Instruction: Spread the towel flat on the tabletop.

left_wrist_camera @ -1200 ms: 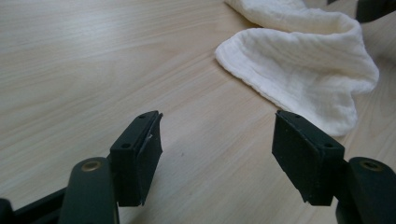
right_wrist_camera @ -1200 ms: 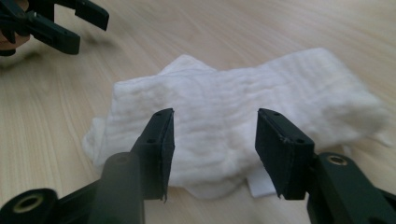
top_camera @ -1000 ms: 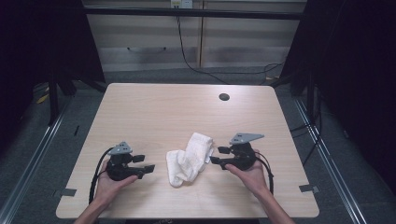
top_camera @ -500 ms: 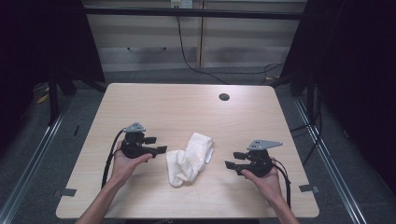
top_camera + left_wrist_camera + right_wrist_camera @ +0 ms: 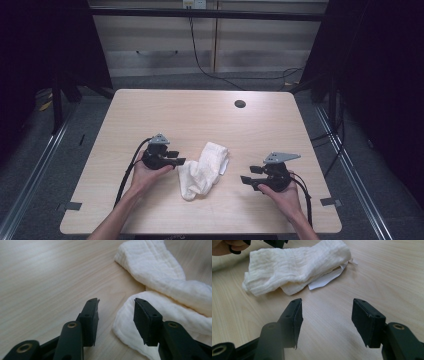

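While lying crumpled mid-table, long axis slanting away from the person, white cloth (image 5: 204,169) sits between both grippers. Left gripper (image 5: 176,161) just beside cloth's near-left edge, jaws half apart after just closing, holding nothing, edge slightly right of the gap. Right gripper (image 5: 248,178) farther off, jaws wide, empty.

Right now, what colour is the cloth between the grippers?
The cloth is plain white; the right gripper view shows it best.

White cloth's (image 5: 175,290) right end beyond frame edge.
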